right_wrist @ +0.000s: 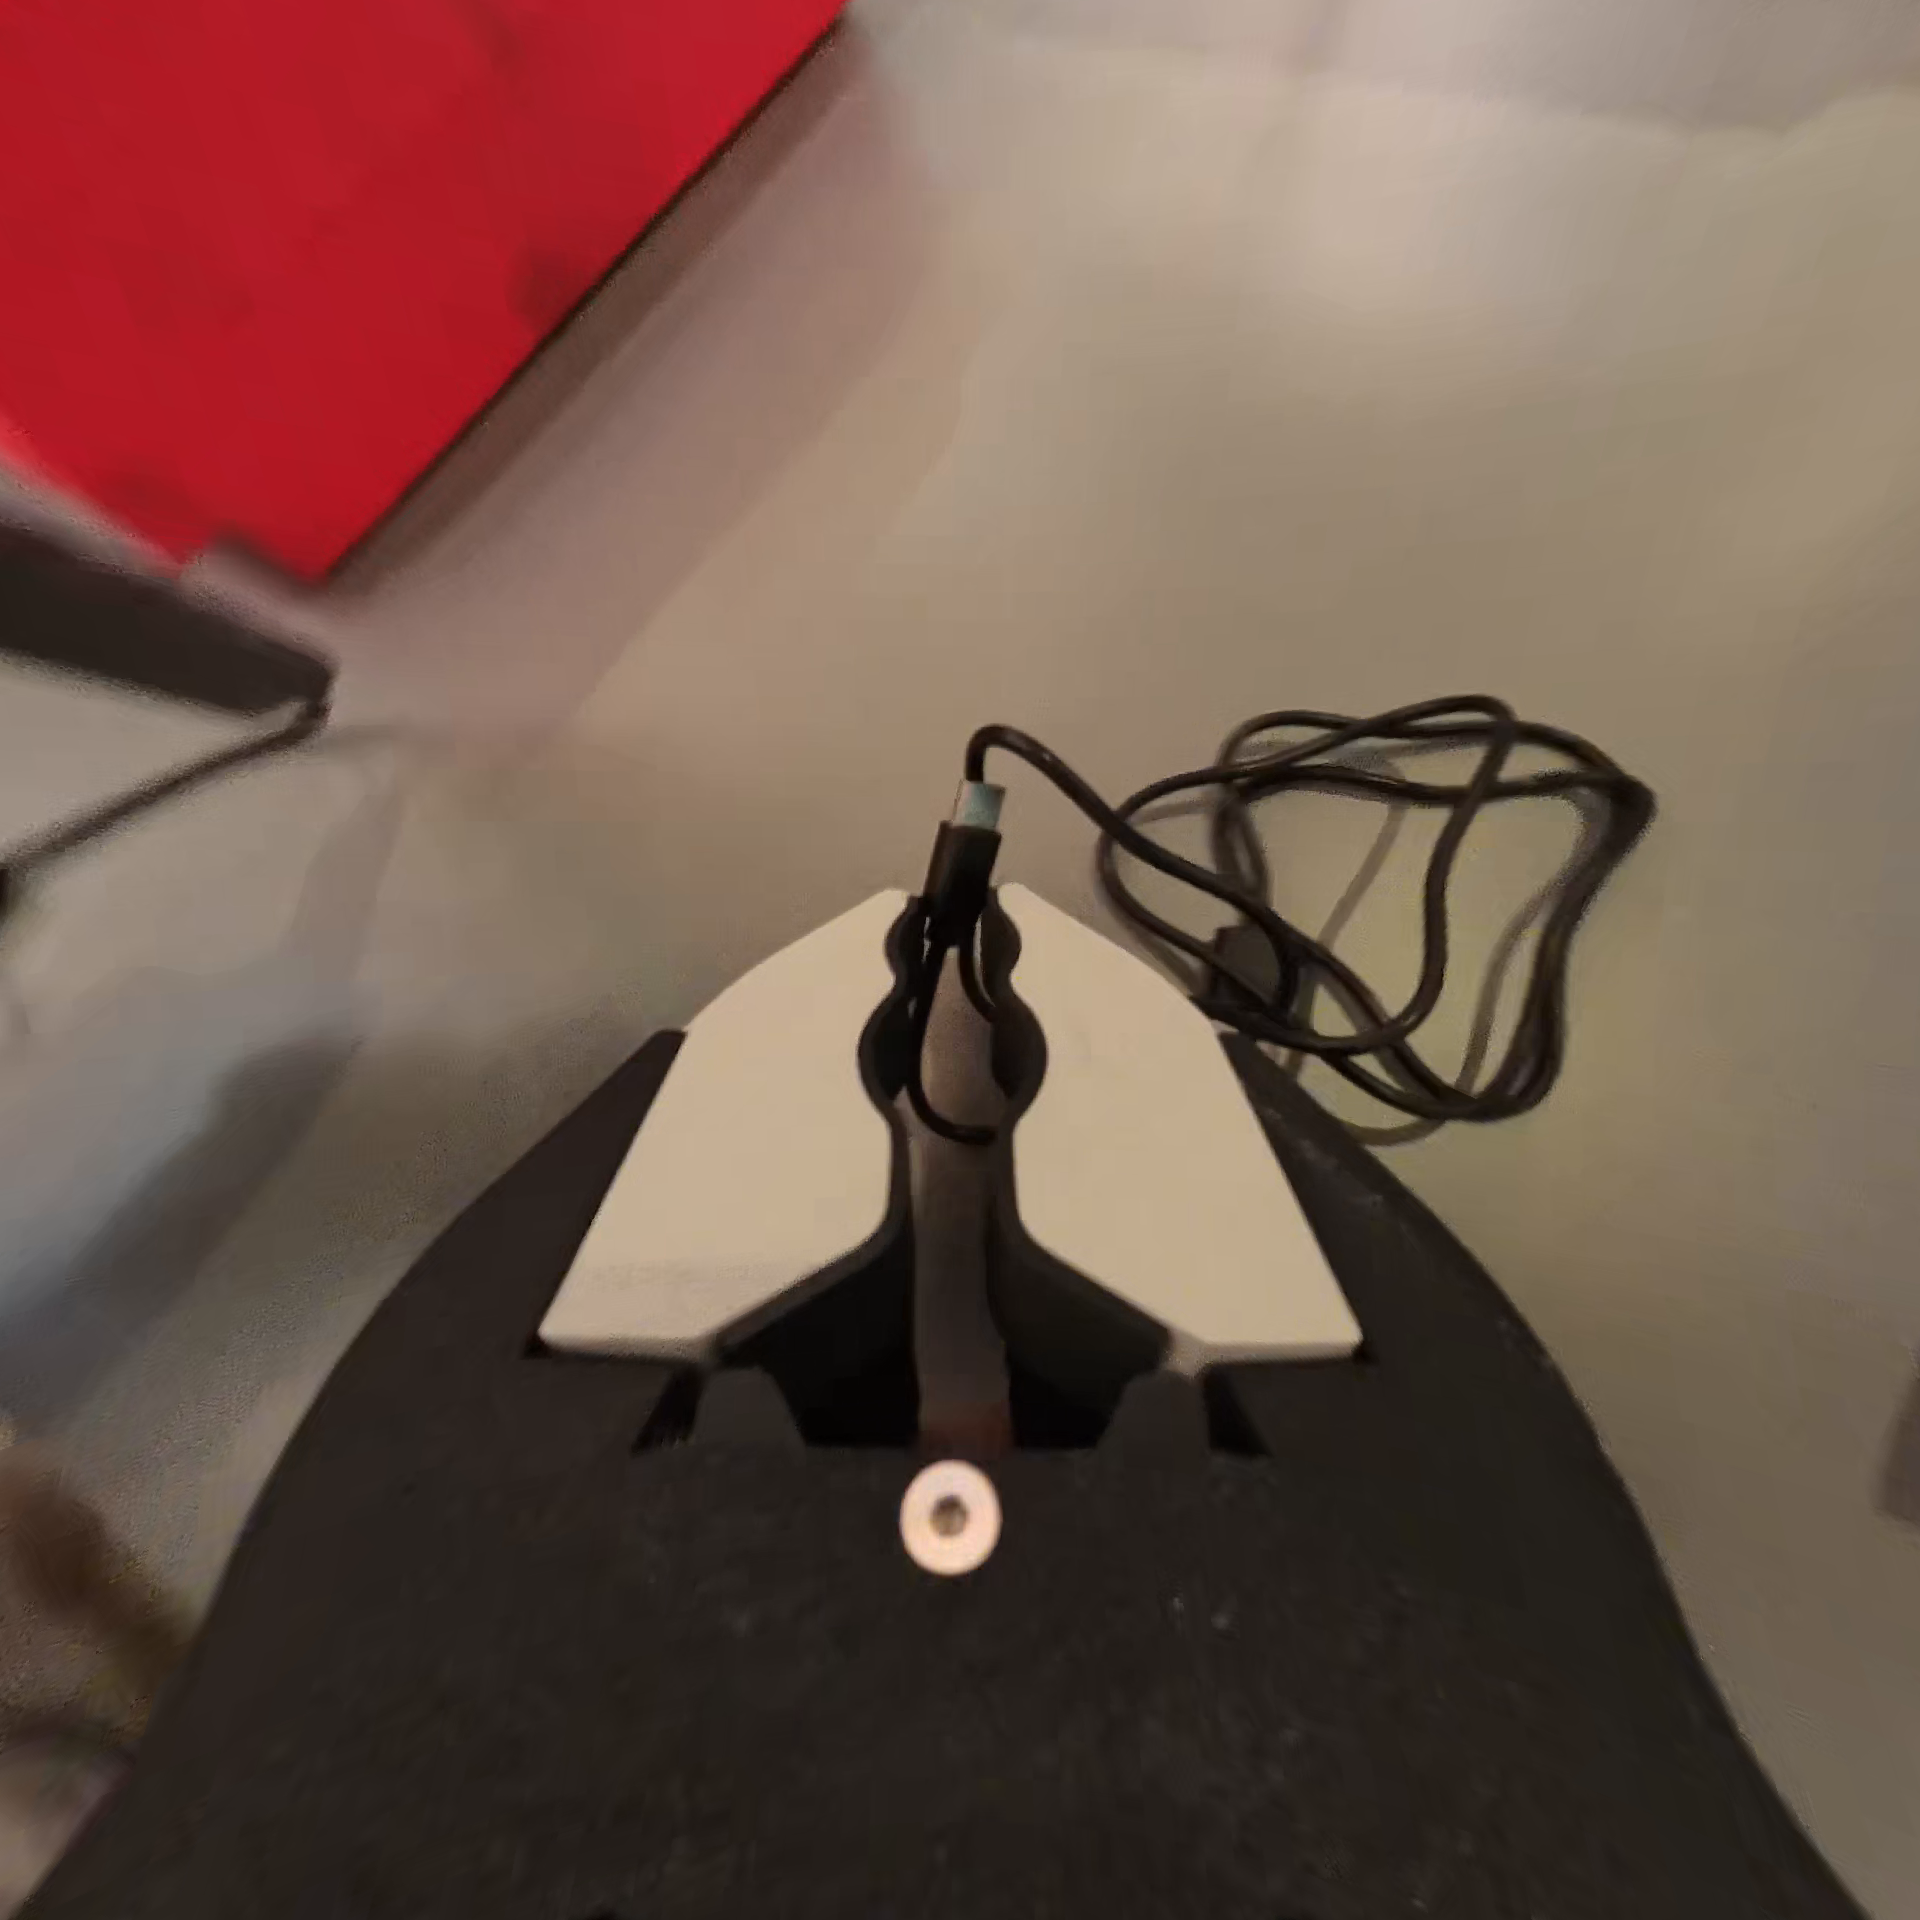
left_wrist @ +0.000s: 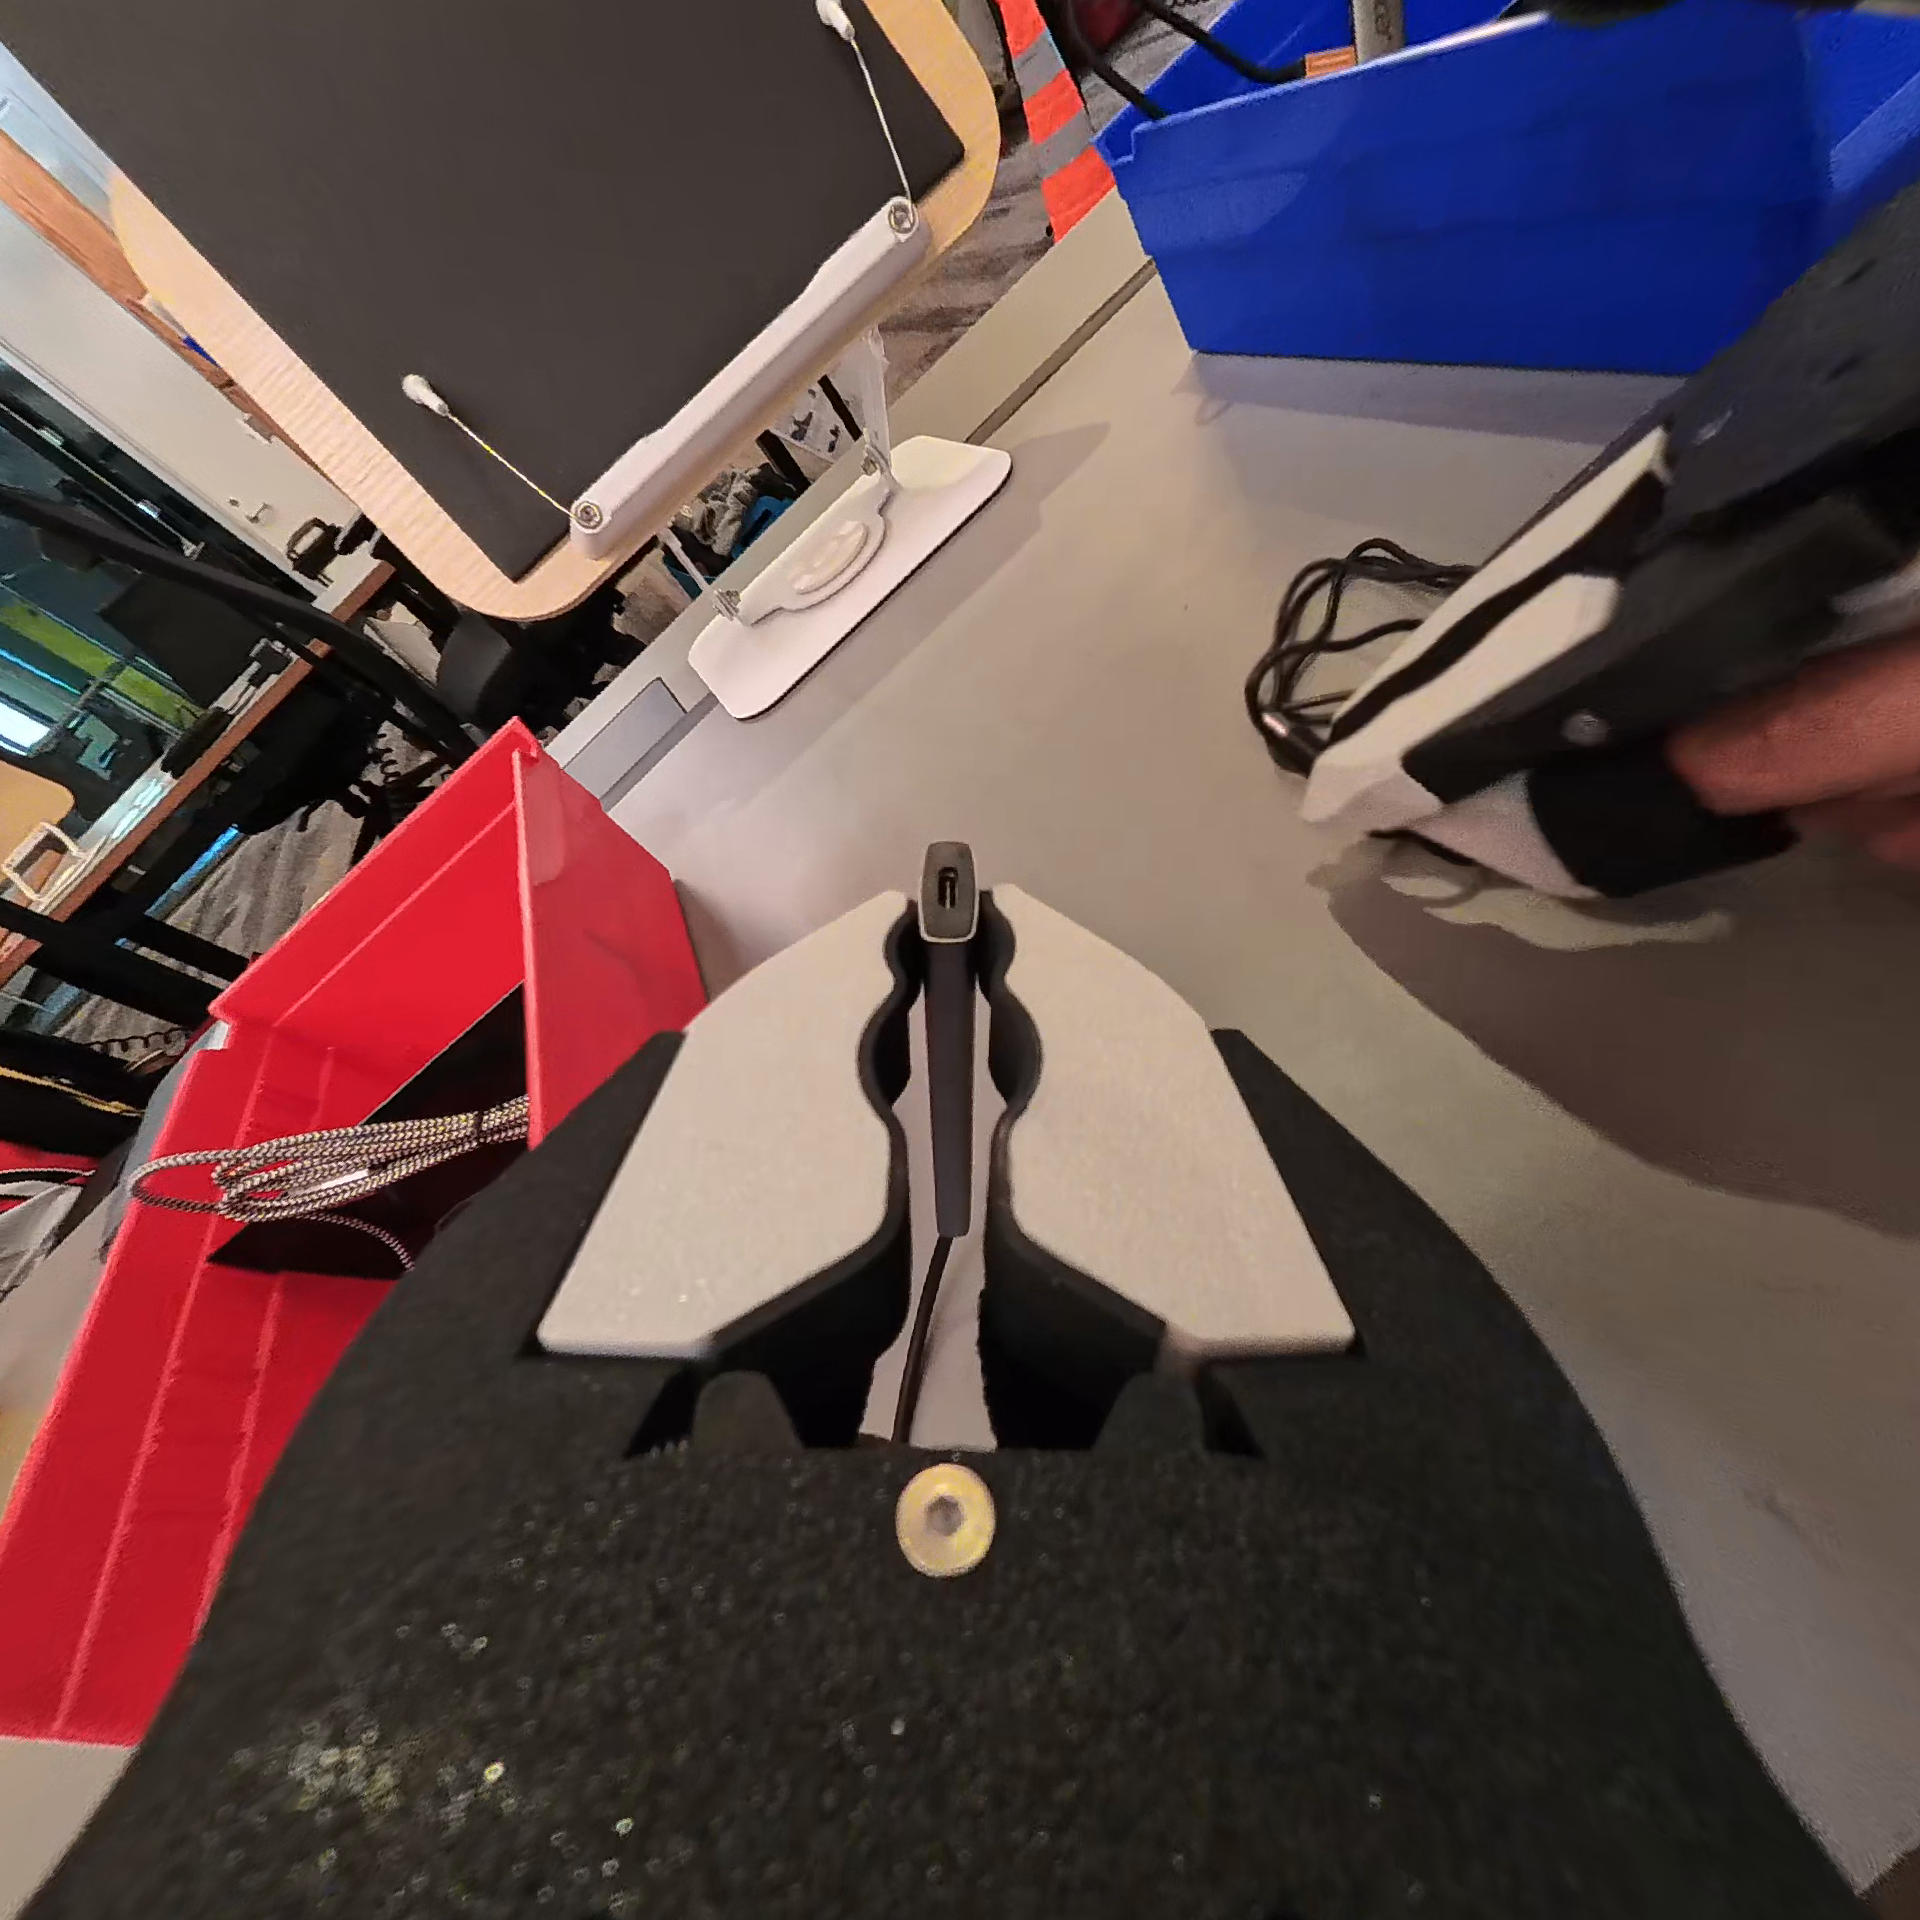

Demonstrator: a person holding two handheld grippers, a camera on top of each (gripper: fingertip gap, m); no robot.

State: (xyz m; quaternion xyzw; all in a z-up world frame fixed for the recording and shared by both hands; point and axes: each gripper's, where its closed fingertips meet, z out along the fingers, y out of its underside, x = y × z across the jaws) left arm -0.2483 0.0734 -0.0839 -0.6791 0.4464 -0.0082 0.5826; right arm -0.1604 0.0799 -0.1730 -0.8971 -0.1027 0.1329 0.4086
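Beyond both closed jaws, each gripping a black plug [left_wrist: 945, 894], only the right view shows coiled cable [right_wrist: 1382, 935].

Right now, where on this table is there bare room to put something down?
Bare grey table lies between the white stand base, the blue bin and the red bin. It is crowded by the coiled black cable, which the right gripper pinches.

Workshop: parts bins [left_wrist: 1455, 229], grey workbench [left_wrist: 1091, 644]
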